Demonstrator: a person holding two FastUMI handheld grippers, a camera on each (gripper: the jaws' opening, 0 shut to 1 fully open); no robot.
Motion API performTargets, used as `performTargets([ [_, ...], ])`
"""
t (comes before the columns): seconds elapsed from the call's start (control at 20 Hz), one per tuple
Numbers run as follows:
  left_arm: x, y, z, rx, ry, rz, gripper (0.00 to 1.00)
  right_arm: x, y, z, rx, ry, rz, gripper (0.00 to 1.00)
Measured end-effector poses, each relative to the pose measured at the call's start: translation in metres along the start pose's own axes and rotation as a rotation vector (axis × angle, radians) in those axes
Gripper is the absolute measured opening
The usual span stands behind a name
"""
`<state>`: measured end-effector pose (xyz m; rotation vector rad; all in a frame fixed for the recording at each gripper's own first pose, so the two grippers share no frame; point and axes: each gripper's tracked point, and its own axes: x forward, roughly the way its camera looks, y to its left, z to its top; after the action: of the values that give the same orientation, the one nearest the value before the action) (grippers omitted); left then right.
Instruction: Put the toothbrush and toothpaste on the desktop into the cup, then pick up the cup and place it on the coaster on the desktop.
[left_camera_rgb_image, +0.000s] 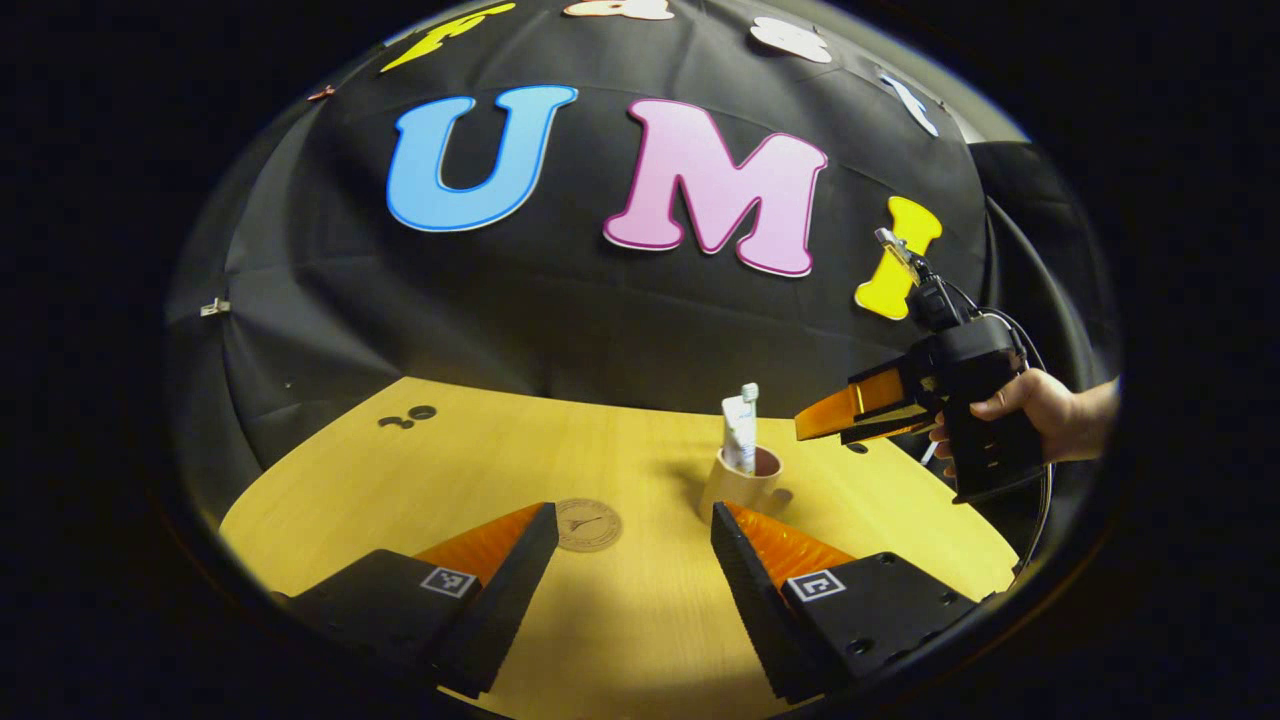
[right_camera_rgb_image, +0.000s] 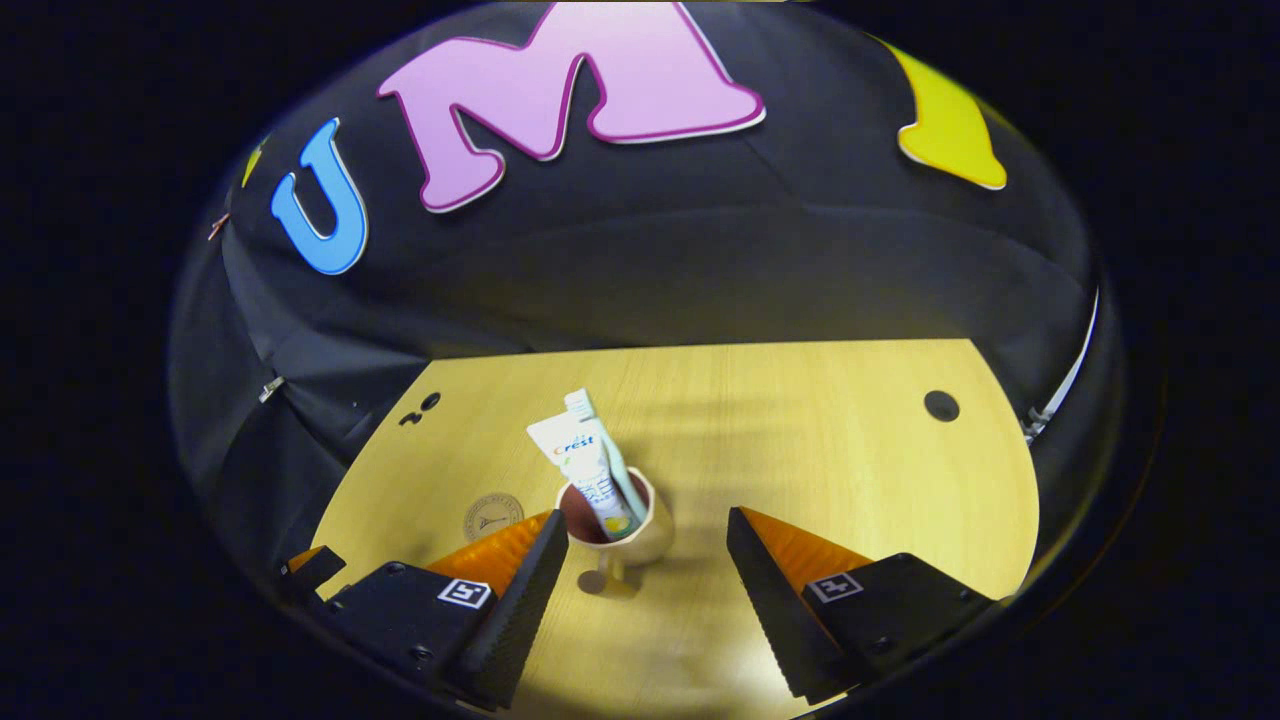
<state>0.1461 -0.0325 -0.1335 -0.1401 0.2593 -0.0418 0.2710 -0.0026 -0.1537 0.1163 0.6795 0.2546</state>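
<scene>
A tan cup stands upright on the wooden desktop, with a white toothpaste tube and a toothbrush sticking up out of it. A round brown coaster lies flat to the cup's left. My left gripper is open and empty, low over the desk just short of the coaster. In the right gripper view my right gripper is open above the cup, which holds the toothpaste and toothbrush; the coaster lies to the left. A hand holds the right gripper.
Dark cable holes mark the desk at the far left and far right. The black cloth wall closes off the back edge. Bare desk stretches to the right of the cup. A cable trails from the right gripper's handle.
</scene>
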Motion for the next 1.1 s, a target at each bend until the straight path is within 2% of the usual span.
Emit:
performTargets([
  [0.2, -0.014, 0.038, -0.007, -0.022, 0.028, 0.052, 0.97, 0.02, 0.013, -0.026, 0.012, 0.126, -0.015, 0.98],
  [0.4, -0.029, 0.077, -0.014, -0.006, 0.062, 0.107, 0.97, 0.042, 0.014, -0.045, 0.017, 0.215, -0.057, 0.98],
  [0.55, -0.041, 0.101, -0.022, -0.031, 0.09, 0.152, 0.97, 0.056, 0.013, -0.065, 0.037, 0.309, -0.074, 0.98],
  [0.7, -0.052, 0.119, -0.032, -0.083, 0.117, 0.192, 0.97, 0.066, 0.011, -0.076, 0.037, 0.359, -0.091, 0.97],
  [0.75, -0.055, 0.124, -0.035, -0.1, 0.126, 0.202, 0.97, 0.069, 0.013, -0.079, 0.049, 0.375, -0.09, 0.9],
  [0.8, -0.059, 0.128, -0.038, -0.114, 0.134, 0.213, 0.97, 0.075, 0.015, -0.083, 0.054, 0.392, -0.087, 0.97],
  [1.0, -0.069, 0.138, -0.047, -0.141, 0.164, 0.244, 0.97, 0.087, 0.026, -0.095, 0.071, 0.434, -0.07, 0.96],
  [1.1, -0.071, 0.137, -0.049, -0.147, 0.178, 0.248, 0.97, 0.089, 0.027, -0.098, 0.063, 0.445, -0.075, 0.92],
])
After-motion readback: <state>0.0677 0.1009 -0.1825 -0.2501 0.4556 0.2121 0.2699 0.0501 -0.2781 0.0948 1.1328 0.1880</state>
